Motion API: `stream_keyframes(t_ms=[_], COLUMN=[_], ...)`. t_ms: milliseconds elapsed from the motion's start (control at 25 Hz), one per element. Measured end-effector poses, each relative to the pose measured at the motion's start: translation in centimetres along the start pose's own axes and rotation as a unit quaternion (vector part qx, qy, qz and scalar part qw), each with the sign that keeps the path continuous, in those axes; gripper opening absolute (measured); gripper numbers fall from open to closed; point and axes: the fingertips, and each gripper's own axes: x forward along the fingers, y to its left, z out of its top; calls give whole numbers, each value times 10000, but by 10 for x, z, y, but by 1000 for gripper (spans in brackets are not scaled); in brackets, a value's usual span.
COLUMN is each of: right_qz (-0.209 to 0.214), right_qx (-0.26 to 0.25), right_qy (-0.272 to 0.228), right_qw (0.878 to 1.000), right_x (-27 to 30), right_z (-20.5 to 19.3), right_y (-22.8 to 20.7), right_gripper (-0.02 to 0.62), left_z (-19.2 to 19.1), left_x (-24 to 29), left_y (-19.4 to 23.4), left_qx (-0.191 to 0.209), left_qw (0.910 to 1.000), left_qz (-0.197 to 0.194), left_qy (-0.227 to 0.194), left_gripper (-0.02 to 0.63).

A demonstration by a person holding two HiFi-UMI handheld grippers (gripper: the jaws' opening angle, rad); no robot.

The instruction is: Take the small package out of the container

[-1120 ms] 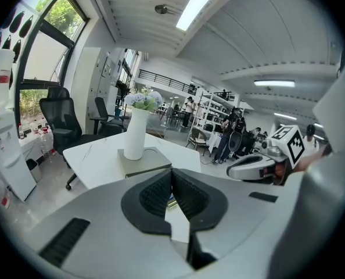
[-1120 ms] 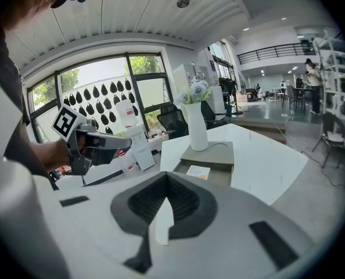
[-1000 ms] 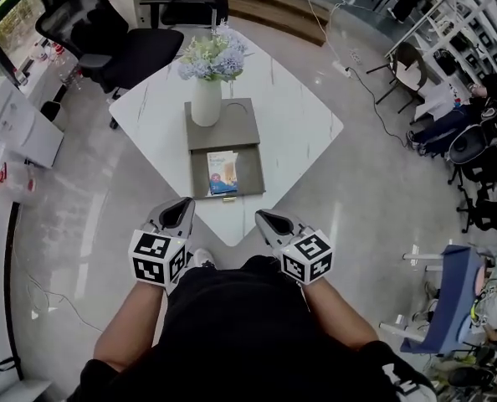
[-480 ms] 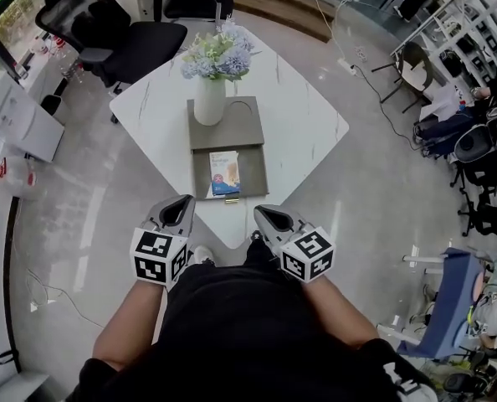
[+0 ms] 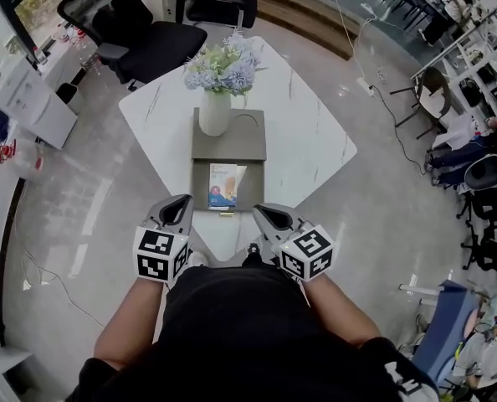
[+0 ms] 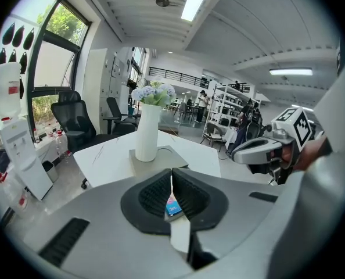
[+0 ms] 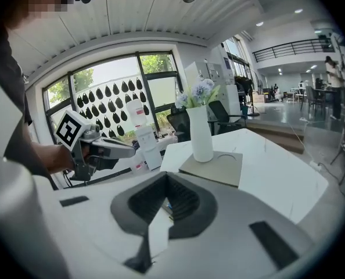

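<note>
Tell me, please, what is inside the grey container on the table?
A small package lies flat in the container's open front part. The rear part is covered, a vase standing on top, so its inside is hidden.

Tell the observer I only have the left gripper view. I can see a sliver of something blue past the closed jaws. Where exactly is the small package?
Observer: The head view shows it whole. The small package lies flat in the open tray of the container, on the near side of the vase.
Operator: What are the right gripper's jaws doing?
Observer: In its own view, the right gripper is shut, with nothing between its jaws.
Operator: Is either gripper at the container yet?
Observer: No. In the head view, the left gripper and the right gripper flank the near corner of the table, and both are clear of the small package.
</note>
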Motion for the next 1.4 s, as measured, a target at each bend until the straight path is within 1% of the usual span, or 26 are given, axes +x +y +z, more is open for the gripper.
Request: stream_keyframes(t_ms=[200, 400, 480, 600, 880, 1000, 1200, 1400], right_qz=[240, 442, 526, 625, 774, 813, 890, 948], right_qx=[-30, -186, -236, -222, -193, -186, -188, -219], right_qy=[17, 32, 71, 74, 103, 134, 188, 221], right_qw=[9997, 9988, 9983, 9978, 9968, 9964, 9957, 9950], right_x=[3, 8, 9, 10, 11, 10, 10, 7], right_z=[5, 5, 4, 6, 6, 5, 3, 3], right_y=[-19, -31, -33, -39, -53, -60, -68, -78], right_gripper=[1, 0, 1, 0, 0, 0, 0, 0], left_z=[7, 10, 10, 12, 20, 20, 18, 16], left_x=[15, 29, 33, 38, 50, 60, 75, 82], left_y=[-9, -11, -10, -9, -11, -16, -20, -22], left_qx=[-110, -79, -72, -66, -256, -295, -425, -449], left_qw=[9997, 9989, 9983, 9974, 9961, 9956, 9945, 9928], left_qz=[194, 460, 571, 693, 832, 849, 876, 1014], left_qy=[27, 83, 121, 189, 151, 260, 396, 448], left_gripper=[12, 26, 45, 94, 168, 206, 244, 292])
